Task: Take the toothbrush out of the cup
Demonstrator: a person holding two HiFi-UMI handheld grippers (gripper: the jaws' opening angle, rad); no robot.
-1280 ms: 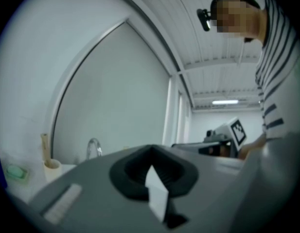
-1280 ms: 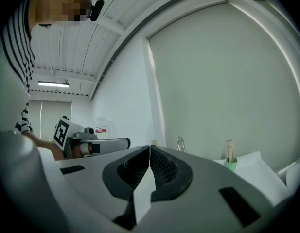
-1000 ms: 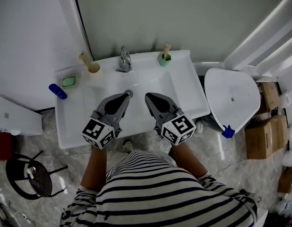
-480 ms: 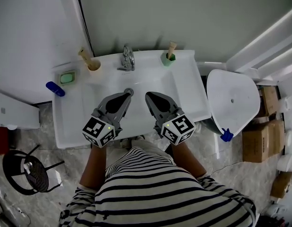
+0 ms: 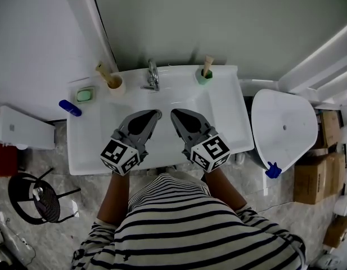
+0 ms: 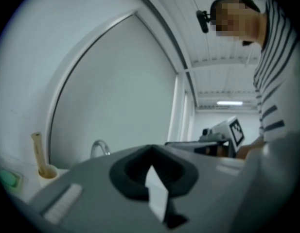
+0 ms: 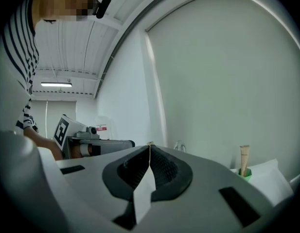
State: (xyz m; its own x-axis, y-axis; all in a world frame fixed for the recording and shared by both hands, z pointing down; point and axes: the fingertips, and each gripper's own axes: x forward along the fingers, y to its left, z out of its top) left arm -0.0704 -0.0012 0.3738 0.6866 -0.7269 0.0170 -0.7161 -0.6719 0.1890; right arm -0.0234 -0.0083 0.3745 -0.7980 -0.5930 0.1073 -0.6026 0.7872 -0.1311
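A beige cup point(image 5: 116, 85) stands on the back left rim of the white sink point(image 5: 229, 122), with a wooden toothbrush point(image 5: 103, 72) leaning in it. The left gripper view shows that cup point(image 6: 46, 172) and toothbrush point(image 6: 38, 152) low at the left. A green cup point(image 5: 204, 76) with a beige stick point(image 5: 207, 64) stands at the back right, and this green cup point(image 7: 245, 173) also shows in the right gripper view. Over the basin, my left gripper point(image 5: 156, 115) and right gripper point(image 5: 174, 114) sit side by side, both shut and empty. Both are short of the cups.
A faucet point(image 5: 152, 75) rises at the sink's back middle. A green soap dish point(image 5: 85, 95) and a blue object point(image 5: 70, 108) lie on the left rim. A white toilet lid point(image 5: 283, 128) is to the right, cardboard boxes point(image 5: 309, 179) beyond it, a black stool point(image 5: 32, 198) at lower left.
Both shut grippers have edged forward over the basin toward the faucet, and the head view has shifted with them. Neither jaw has opened.
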